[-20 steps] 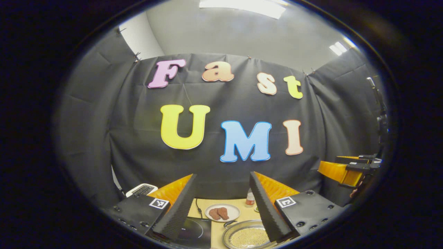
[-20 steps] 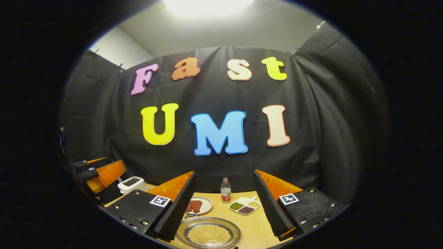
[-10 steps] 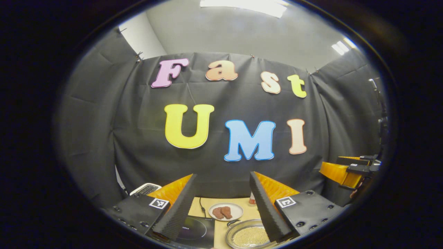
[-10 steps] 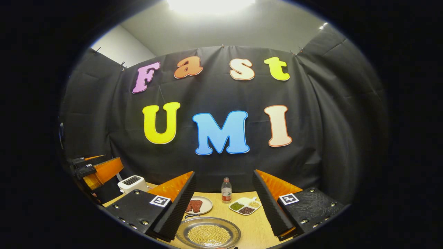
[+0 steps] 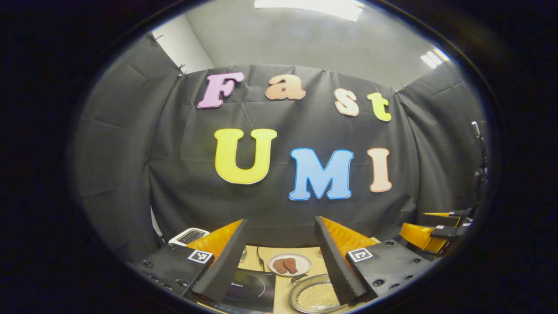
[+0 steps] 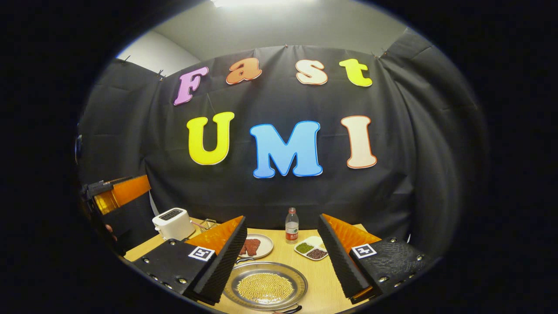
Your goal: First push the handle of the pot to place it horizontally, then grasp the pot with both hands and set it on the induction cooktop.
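Nothing done yet: pot [image 6: 265, 286] sits off the induction cooktop [image 5: 249, 288], left gripper [image 5: 279, 255] and right gripper [image 6: 281, 253] both hover wide open, empty

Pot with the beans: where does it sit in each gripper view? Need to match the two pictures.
Left gripper view: the pot is at the bottom, right of centre, partly behind that tool's right finger, right of the induction cooktop.
Right gripper view: the pot is bottom centre, between that tool's fingers.
Shared landmark: the plate of meat lies just beyond the pot in both.
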The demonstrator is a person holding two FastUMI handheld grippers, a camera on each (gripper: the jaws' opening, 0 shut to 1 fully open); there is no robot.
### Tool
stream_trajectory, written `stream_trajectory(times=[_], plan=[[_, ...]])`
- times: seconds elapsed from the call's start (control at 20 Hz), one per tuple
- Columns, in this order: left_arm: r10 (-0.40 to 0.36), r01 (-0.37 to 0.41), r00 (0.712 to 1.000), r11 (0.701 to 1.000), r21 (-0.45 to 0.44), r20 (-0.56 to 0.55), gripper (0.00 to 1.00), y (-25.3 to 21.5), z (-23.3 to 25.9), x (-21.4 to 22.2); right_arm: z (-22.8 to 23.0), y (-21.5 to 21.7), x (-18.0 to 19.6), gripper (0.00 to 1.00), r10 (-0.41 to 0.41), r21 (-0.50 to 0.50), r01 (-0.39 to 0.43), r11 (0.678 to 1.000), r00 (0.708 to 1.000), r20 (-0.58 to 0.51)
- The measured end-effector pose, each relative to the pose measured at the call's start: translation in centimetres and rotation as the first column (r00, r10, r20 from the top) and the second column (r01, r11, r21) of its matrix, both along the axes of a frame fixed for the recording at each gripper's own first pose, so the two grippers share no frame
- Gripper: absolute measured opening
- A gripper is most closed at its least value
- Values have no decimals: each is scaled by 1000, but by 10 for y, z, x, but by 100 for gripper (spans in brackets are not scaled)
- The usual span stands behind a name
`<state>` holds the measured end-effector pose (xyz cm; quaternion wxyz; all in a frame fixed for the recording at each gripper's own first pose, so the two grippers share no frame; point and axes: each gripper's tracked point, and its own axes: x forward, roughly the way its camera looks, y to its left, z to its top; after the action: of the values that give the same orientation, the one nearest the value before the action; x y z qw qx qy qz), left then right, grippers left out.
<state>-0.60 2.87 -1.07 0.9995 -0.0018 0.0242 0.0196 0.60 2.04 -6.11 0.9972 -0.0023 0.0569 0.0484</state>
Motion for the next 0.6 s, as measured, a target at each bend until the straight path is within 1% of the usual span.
stream_trajectory(times=[0.1,0.15,0.2,0.25,0.3,0.35,0.4,0.45,0.5,0.55,0.6], plan=[[-2,2,1000,1000,-4,-3,97,-2,-4,-2,-24,3,-4,98,19,30,-18,999,998,-59],[-4,4,1000,1000,-7,-8,96,-4,-6,-4,-37,6,-7,92,31,52,-26,998,995,-95],[-3,3,1000,1000,-8,-10,95,-3,-9,-7,-50,6,-11,90,39,65,-30,997,990,-135],[-2,1,1000,1000,-8,-14,95,-3,-10,-9,-65,9,-15,86,60,76,-47,996,982,-181],[-3,3,1000,1000,-9,-19,97,-5,-14,-11,-81,9,-18,84,66,77,-50,996,971,-228],[-5,5,1000,1000,-8,-25,97,-6,-17,-13,-96,5,-21,68,67,87,-45,995,959,-274],[-4,4,1000,1000,-5,-30,95,-6,-19,-17,-111,7,-27,52,87,109,-54,993,940,-329],[-1,1,1000,1000,-2,-29,95,-6,-19,-21,-126,10,-32,53,109,132,-64,989,921,-373],[3,-3,1000,1000,0,-29,95,-6,-19,-23,-141,4,-32,54,88,123,-40,992,906,-413],[5,-5,1000,1000,1,-31,96,-6,-19,-25,-154,-6,-35,30,59,110,-9,994,888,-457],[6,-6,999,1000,5,-35,99,-7,-21,-29,-169,-6,-40,6,79,125,-18,992,860,-504]])
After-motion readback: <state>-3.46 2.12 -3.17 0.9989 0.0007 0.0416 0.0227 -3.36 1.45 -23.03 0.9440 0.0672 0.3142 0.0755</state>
